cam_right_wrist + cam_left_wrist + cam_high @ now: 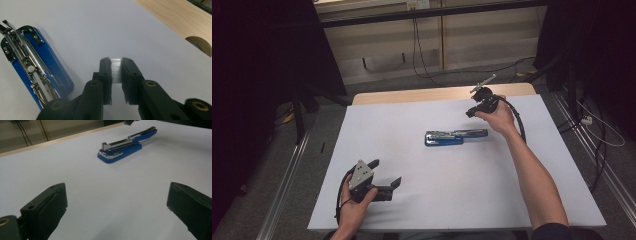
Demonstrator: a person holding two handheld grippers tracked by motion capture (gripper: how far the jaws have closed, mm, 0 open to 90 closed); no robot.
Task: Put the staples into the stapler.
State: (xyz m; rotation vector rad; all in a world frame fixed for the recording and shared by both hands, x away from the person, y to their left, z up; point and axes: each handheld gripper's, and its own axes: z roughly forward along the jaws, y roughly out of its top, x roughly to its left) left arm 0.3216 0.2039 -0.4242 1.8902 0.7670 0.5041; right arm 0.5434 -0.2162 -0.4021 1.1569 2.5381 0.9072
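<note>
While the stapler [35, 67] lies open, right gripper [116, 72] pinches staples [116, 70] (silvery).

The left gripper [117, 207] hangs low over the white table top [82, 182], its two black jaws rising from the bottom edge and standing wide apart with bare surface between them. Beyond the jaws, well apart from them, the blue stapler [125, 146] lies flat and swung open, its chrome magazine along the top and its thin end stretching away to the far right. Behind the stapler runs the table's wooden edge strip [50, 141]
</note>
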